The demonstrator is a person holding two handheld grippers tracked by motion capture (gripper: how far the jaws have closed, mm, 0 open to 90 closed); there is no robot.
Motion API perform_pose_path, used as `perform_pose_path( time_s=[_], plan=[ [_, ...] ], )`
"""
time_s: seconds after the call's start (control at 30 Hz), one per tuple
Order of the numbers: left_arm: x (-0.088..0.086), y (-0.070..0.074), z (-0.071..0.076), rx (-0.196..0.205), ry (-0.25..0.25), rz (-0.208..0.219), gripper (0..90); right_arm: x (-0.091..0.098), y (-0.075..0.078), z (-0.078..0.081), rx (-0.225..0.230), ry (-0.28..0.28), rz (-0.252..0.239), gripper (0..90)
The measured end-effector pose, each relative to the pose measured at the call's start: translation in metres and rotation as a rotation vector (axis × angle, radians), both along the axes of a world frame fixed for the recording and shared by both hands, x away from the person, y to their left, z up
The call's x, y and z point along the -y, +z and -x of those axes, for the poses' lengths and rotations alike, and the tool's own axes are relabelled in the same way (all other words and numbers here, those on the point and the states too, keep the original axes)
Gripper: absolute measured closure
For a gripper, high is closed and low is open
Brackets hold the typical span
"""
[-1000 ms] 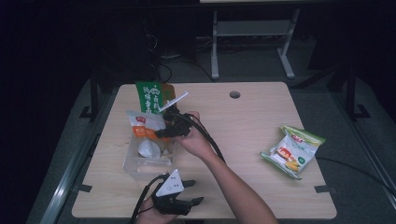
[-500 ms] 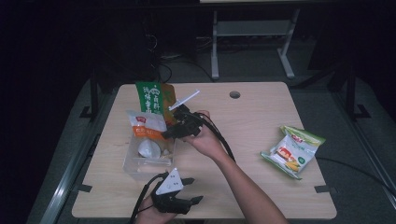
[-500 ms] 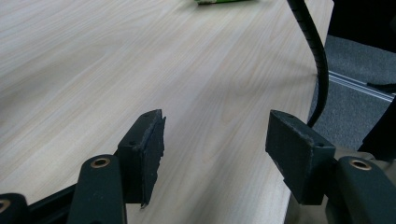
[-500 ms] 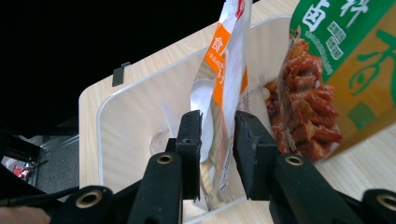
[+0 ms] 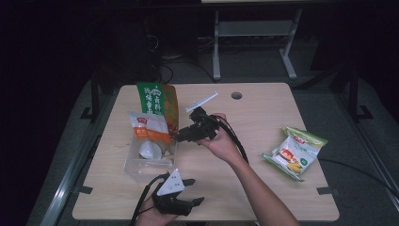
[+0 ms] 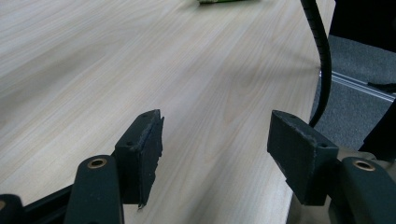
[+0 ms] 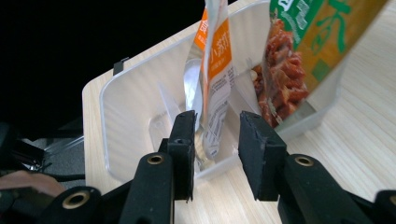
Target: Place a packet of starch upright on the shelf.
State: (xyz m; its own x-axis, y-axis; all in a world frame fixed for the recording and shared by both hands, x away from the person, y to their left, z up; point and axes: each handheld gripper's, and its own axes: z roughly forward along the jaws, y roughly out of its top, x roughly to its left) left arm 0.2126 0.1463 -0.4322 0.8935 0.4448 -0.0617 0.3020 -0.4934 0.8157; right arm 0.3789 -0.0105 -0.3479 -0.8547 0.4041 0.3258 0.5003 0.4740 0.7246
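Clear plastic tray (image 5: 136, 165), left on the worktop (image 5: 263, 113): orange-white pouch (image 5: 149, 128) and green snack bag (image 5: 157, 101) stood inside. Right tongs (image 5: 181, 136), just opening, released beside the pouch. Left tongs (image 5: 193, 190) parted, empty, near edge.

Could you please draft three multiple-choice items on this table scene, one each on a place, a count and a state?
1. Where does the white-and-orange packet stand?
A. In the clear bin
B. By the table's hole
C. Under the left claw

2. How many packets stand in the bin?
A. One
B. Two
C. Four

3. How are the right claw's jaws?
A. Clamped on the packet
B. Apart, just opened, off the packet
C. Shut on nothing

Answers: 1 A, its lower end sits inside the bin walls. 2 B, it stands beside the green packet; the third packet lies on the table. 3 B, gaps show beside both pads.
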Motion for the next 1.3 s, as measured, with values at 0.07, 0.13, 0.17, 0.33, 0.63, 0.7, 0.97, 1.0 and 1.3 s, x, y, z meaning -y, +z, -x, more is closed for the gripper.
perform_pose_path(
  time_s=[0.07, 0.13, 0.17, 0.33, 0.63, 0.7, 0.97, 1.0, 1.3],
  plan=[
    [0.000, 0.000, 0.000, -0.002, 0.001, 0.001, 35.0, 0.005, 0.001, 0.001, -0.004, -0.005, 0.003, 64.9],
    [0.000, 0.000, 0.000, -0.001, 0.003, 0.003, 34.9, 0.010, 0.000, 0.002, -0.005, -0.011, 0.005, 64.1],
    [0.000, 0.000, 0.000, -0.002, 0.004, 0.004, 34.7, 0.013, 0.000, 0.002, -0.004, -0.012, 0.005, 63.8],
    [-0.001, 0.000, 0.000, 0.001, 0.003, 0.001, 34.7, 0.024, -0.001, 0.004, -0.007, -0.029, 0.007, 62.6],
    [-0.001, 0.001, 0.000, 0.001, 0.007, 0.008, 34.3, 0.047, -0.001, 0.007, 0.000, -0.055, 0.018, 59.4],
    [-0.001, 0.001, -0.001, 0.002, 0.006, 0.006, 34.3, 0.054, -0.001, 0.008, -0.002, -0.066, 0.022, 58.3],
    [0.000, 0.001, -0.001, 0.003, 0.004, 0.002, 33.7, 0.078, -0.004, 0.012, -0.016, -0.107, 0.031, 55.5],
    [0.000, 0.001, -0.001, 0.004, 0.004, 0.002, 33.6, 0.081, -0.005, 0.013, -0.018, -0.113, 0.032, 55.0],
    [0.000, 0.000, -0.001, 0.005, 0.003, 0.004, 32.3, 0.107, -0.008, 0.017, -0.024, -0.160, 0.041, 51.8]
  ],
)
